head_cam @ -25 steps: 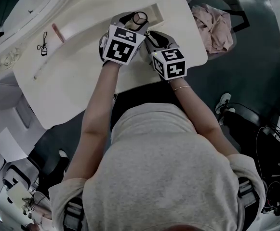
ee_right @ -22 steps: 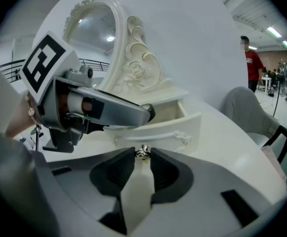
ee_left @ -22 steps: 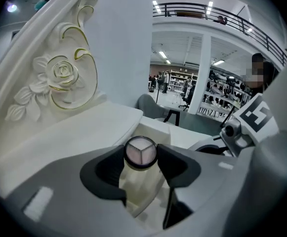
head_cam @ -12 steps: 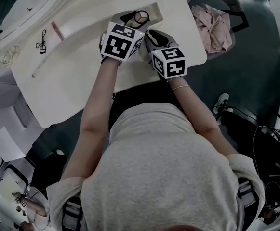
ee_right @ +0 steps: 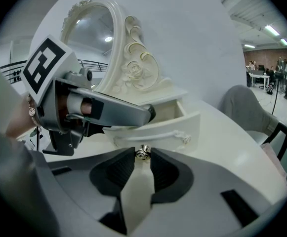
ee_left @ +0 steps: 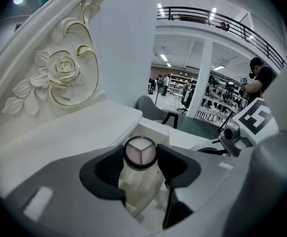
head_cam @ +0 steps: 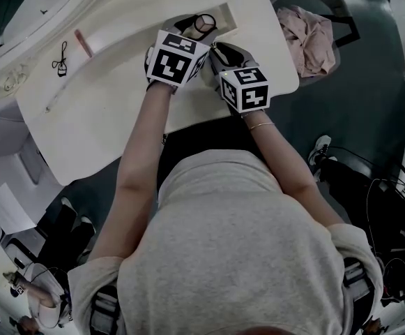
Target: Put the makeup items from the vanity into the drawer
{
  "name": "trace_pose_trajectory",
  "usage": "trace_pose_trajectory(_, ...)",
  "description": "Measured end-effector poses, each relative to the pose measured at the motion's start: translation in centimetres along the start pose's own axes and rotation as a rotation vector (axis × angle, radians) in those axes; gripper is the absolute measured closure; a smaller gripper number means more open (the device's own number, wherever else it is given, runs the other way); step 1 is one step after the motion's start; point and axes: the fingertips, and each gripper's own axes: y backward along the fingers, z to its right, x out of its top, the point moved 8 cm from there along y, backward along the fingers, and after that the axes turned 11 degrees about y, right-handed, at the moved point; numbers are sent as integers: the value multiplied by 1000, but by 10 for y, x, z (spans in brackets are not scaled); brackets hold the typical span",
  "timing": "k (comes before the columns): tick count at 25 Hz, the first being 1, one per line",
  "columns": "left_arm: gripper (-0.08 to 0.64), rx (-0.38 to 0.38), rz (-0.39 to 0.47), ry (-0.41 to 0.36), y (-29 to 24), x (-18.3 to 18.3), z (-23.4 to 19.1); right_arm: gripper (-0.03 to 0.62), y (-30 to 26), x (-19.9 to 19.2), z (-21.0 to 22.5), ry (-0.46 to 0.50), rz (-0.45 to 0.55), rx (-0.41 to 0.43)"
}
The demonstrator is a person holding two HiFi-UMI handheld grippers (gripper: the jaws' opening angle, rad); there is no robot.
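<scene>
Round dark-rimmed makeup compact (ee_left: 140,151), pale pink lid split in three, centre frame, pinched by left gripper (ee_left: 141,166), right gripper (ee_right: 142,161) nipping small silver knob (ee_right: 143,153) of open white drawer (ee_right: 169,125)

The open white drawer (ee_right: 175,125) at the far right of the white vanity top (head_cam: 118,117) is crowded. The left gripper (ee_left: 141,158), clamped on a round lidded jar (head_cam: 203,24), fills its mouth, and the right gripper (ee_right: 142,157) just beside it grips the small metal knob (ee_right: 143,152). The carved white mirror frame (ee_left: 59,78) walls the far left, while the left and near tabletop lies open except for a thin pink stick (head_cam: 83,44) and a small black clip (head_cam: 61,60).
</scene>
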Motion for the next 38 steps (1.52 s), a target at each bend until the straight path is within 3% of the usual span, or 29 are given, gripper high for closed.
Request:
trace_pose_trajectory(11, 344, 2, 5, 0, 0, 0, 2, 497, 1, 0, 0, -1, 5, -5)
trace_pose_trajectory(16, 348, 19, 66, -1, 9, 0, 0, 497, 1, 0, 0, 4, 3, -10)
trace_pose_trajectory(27, 519, 82, 154, 60, 38, -12, -14, 497, -4, 6, 1, 23, -6, 5)
trace_pose_trajectory(38, 548, 135, 202, 153, 64, -31, -27, 497, -12, 12, -2, 101, -32, 49)
